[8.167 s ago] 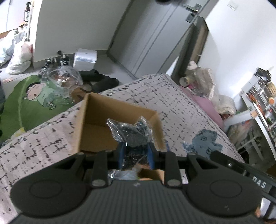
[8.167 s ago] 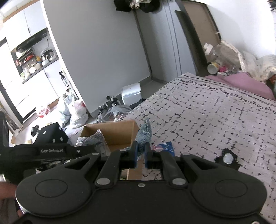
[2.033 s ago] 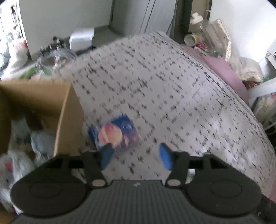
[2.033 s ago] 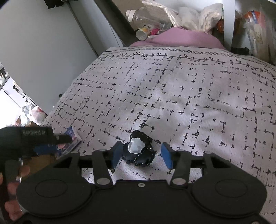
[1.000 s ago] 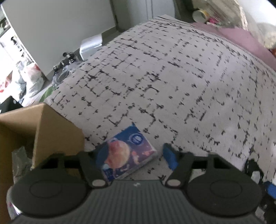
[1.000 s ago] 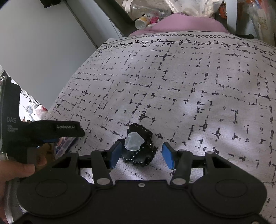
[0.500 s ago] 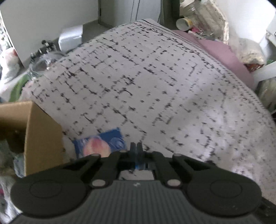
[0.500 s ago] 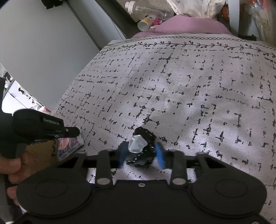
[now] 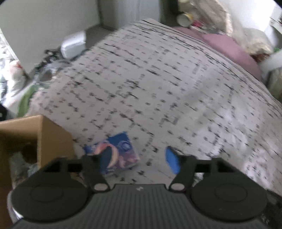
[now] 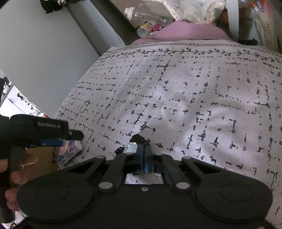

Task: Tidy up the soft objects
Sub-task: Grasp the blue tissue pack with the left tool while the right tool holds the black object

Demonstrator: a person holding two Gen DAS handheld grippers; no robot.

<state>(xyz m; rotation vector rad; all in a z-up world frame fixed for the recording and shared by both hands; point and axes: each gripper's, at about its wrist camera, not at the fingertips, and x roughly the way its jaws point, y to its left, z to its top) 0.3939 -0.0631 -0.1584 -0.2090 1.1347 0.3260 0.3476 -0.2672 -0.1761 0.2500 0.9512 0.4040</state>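
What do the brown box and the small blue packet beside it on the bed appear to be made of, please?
Brown box: probably corrugated cardboard, going by its matte tan faces and crisp folded corner. Blue packet: likely thin printed plastic film, glossy, with a colourful picture and slightly crumpled edges; motion blur leaves its contents unclear.

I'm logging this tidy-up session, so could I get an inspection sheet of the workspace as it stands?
Surface: bed under a white bedspread with black dashes.
Job's things: blue printed tissue packet lying beside the brown cardboard box; small black-and-white soft item on the bedspread.
Clutter: clear plastic bottle and bags past the purple pillow.
Grippers: left gripper open over the packet, fingers just opened; right gripper shut on the soft item.
Cables: nothing seen.
Surroundings: grey wall, white box on the floor.
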